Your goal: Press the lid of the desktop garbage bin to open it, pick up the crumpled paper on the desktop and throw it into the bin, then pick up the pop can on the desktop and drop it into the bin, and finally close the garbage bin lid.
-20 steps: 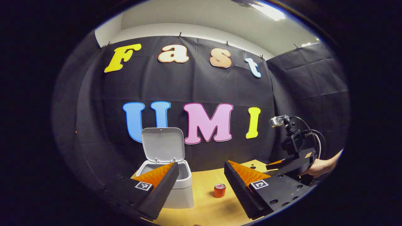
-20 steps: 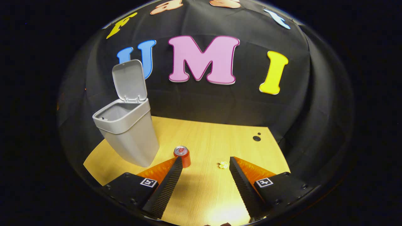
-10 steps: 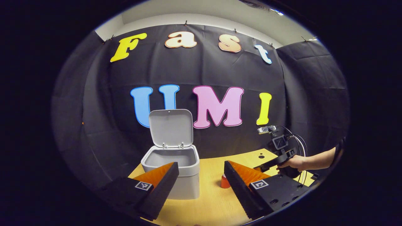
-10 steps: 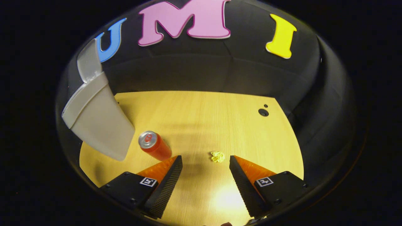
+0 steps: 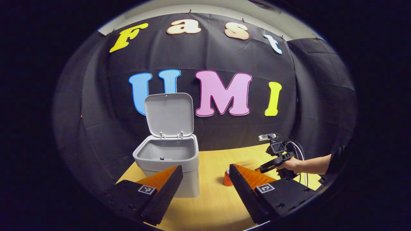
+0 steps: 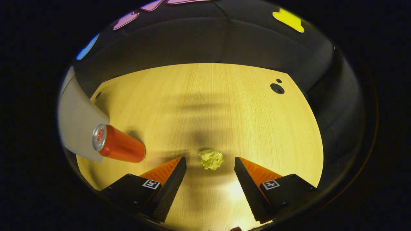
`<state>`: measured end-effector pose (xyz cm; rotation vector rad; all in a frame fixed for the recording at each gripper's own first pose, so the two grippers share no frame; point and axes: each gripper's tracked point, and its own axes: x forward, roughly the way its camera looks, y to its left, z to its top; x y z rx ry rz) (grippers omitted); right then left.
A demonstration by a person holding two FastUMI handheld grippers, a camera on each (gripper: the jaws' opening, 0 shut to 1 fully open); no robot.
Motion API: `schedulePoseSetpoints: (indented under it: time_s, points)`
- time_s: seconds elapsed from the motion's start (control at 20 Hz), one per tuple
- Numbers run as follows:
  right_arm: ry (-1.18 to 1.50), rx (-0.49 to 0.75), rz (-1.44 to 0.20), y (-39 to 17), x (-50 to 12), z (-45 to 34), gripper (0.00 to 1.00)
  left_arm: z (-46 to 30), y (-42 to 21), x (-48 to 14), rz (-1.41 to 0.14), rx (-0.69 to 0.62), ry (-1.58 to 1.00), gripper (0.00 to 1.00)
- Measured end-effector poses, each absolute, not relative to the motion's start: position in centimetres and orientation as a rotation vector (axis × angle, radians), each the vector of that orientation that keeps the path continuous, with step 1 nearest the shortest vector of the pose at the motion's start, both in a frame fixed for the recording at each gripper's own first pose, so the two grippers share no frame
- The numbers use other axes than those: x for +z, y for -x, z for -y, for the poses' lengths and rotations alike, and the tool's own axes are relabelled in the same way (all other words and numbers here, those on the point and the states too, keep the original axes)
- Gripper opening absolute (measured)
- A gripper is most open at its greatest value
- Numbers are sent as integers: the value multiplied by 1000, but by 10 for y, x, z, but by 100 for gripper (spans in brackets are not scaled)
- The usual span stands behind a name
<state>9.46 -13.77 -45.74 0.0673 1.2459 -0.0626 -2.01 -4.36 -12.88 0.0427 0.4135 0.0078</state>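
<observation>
The grey garbage bin [image 5: 167,160] stands on the wooden desktop with its lid [image 5: 169,115] raised upright; its side [image 6: 75,123] is at the left edge of the right gripper view. A red pop can [image 6: 118,148] stands right of the bin, partly hidden behind a finger in the left gripper view [image 5: 227,178]. A crumpled yellow paper [image 6: 211,159] lies on the desktop just ahead of my right gripper [image 6: 210,163], which points down at it, open. My left gripper [image 5: 205,171] hangs open in front of the bin, holding nothing. The right gripper [image 5: 268,166] and the hand holding it appear far right.
The wooden desktop [image 6: 208,106] has a round cable hole [image 6: 277,88] at its far right and another small hole [image 6: 98,95] near the bin. Black cloth walls close the back and sides. Cables hang from the right gripper's camera mount [image 5: 276,146].
My right gripper tilted down and dropped toward the desktop, so the paper now sits close between its fingers. The left gripper view shifted slightly, showing more of the bin's inside.
</observation>
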Motion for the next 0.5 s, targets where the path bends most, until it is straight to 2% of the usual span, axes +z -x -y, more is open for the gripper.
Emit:
schedulePoseSetpoints:
  time_s: [0.3,0.4,0.45,0.5]
  points:
    - [-102,-54,-1279,-100,-475,133,97,50,10,-143,-448,12,-24,98]
    - [-91,-54,-1294,-97,-481,133,83,51,7,-141,-440,18,-23,98]
    - [-86,-52,-1315,-93,-485,135,71,52,6,-139,-434,16,-25,98]
    - [-79,-46,-1326,-90,-488,136,66,53,4,-139,-432,15,-31,98]
